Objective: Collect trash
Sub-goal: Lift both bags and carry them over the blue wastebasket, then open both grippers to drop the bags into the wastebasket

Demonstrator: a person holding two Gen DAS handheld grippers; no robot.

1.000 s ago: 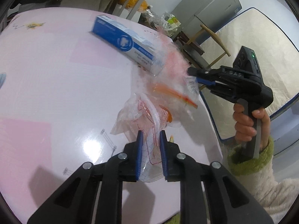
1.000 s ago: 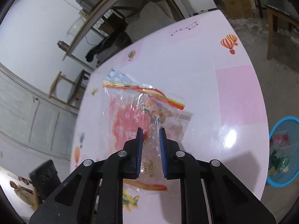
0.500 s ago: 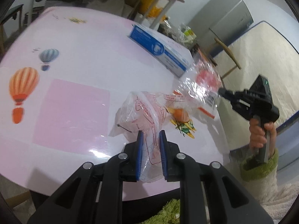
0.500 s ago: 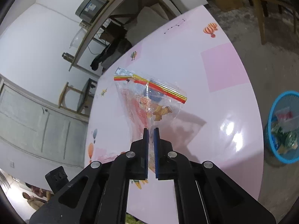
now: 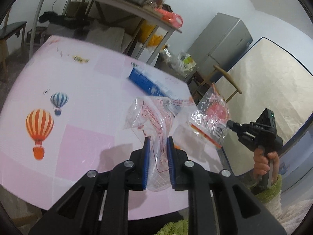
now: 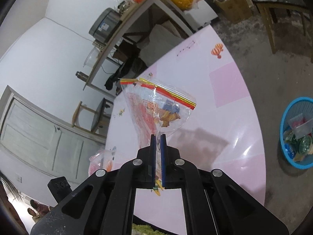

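A toothpaste box (image 5: 145, 82) lies on the table (image 5: 82, 117), behind the crumpled plastic bag (image 5: 154, 115). Right of that bag hangs a zip bag (image 5: 212, 115). A trash basket (image 6: 283, 135) stands on the floor beside the table.

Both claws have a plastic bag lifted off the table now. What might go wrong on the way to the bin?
1. The right claw pinches only the bottom corner of the zip bag; thin film may slip out.
2. The left claw holds a crumpled clear bag that hangs loose and could snag or drop.
3. The blue basket sits on the floor beyond the table edge; light bags may drift and miss.
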